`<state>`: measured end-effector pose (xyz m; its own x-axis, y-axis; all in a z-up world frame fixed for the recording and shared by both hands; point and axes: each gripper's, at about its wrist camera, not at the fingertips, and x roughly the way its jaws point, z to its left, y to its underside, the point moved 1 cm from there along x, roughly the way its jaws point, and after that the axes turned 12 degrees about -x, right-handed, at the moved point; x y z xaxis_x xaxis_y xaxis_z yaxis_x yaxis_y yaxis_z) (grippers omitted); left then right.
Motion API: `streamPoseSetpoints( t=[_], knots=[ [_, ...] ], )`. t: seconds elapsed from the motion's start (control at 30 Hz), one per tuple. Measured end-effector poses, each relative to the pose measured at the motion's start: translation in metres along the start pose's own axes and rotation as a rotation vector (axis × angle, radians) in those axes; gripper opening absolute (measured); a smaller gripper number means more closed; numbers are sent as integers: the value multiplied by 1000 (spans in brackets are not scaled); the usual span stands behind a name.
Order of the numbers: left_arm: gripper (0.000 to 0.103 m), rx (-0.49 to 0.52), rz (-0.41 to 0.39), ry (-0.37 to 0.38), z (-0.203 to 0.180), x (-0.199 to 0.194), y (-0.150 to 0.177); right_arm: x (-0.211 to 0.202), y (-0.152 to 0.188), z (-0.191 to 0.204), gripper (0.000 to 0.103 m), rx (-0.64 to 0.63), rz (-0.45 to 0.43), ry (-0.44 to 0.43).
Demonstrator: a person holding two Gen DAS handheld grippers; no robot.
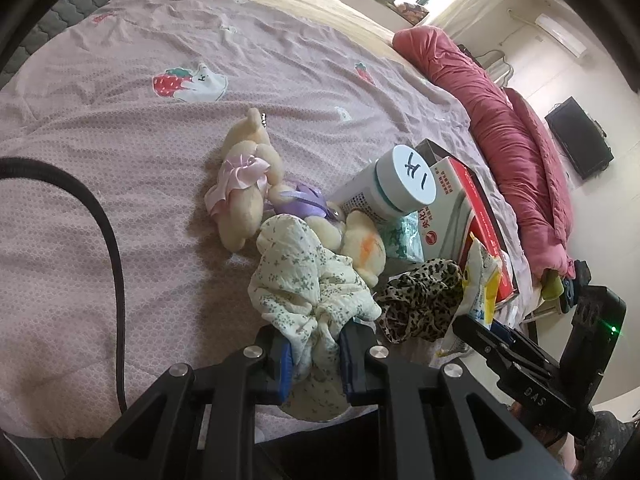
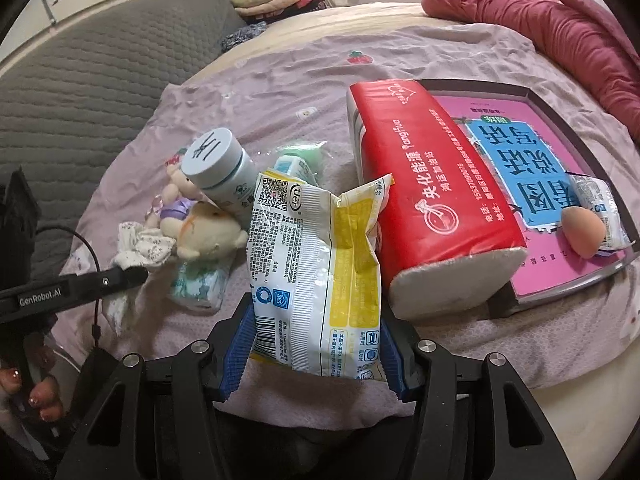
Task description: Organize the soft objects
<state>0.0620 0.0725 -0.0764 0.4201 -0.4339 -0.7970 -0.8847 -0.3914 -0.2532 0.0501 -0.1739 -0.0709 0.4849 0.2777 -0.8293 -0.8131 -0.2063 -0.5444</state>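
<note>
My left gripper (image 1: pixel 314 354) is shut on a cream floral cloth (image 1: pixel 304 288) at the near edge of the bed. Beyond it lie cream teddy bears (image 1: pixel 248 184), one with a pink bow, one with a purple ribbon, and a leopard-print cloth (image 1: pixel 420 300). My right gripper (image 2: pixel 316 356) is shut on a white and yellow soft packet (image 2: pixel 316 276), held upright. The floral cloth (image 2: pixel 144 246) and the bears (image 2: pixel 208 232) also show in the right wrist view, at the left. A peach sponge egg (image 2: pixel 584 232) lies on the pink book.
A white jar (image 2: pixel 218 168) leans on the bears. A red tissue pack (image 2: pixel 432 192) lies on a pink book in a dark tray (image 2: pixel 592 160). A green tissue packet (image 2: pixel 200 284) lies near. A rolled red quilt (image 1: pixel 512 148) borders the pink bedsheet (image 1: pixel 120 140).
</note>
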Motion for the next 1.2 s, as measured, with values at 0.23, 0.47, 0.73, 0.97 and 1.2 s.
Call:
streamPoseSetpoints(
  t=[0.23, 0.47, 0.73, 0.97, 1.2],
  knots=[
    [19, 4, -22, 17, -5, -10, -1, -10, -11, -2, 57, -9, -33, 27],
    [19, 4, -5, 18, -6, -7, 2, 1, -29, 12, 58, -59, -36, 1],
    [19, -4, -15, 35, -7, -13, 1, -20, -58, 6, 58, -71, -136, -18],
    [19, 4, -19, 46, -13, -15, 0, -36, -73, -30, 59, -4, -169, -84],
    [19, 4, -5, 44, -14, -12, 3, -26, -77, -47, 59, -5, -120, -32]
  ],
)
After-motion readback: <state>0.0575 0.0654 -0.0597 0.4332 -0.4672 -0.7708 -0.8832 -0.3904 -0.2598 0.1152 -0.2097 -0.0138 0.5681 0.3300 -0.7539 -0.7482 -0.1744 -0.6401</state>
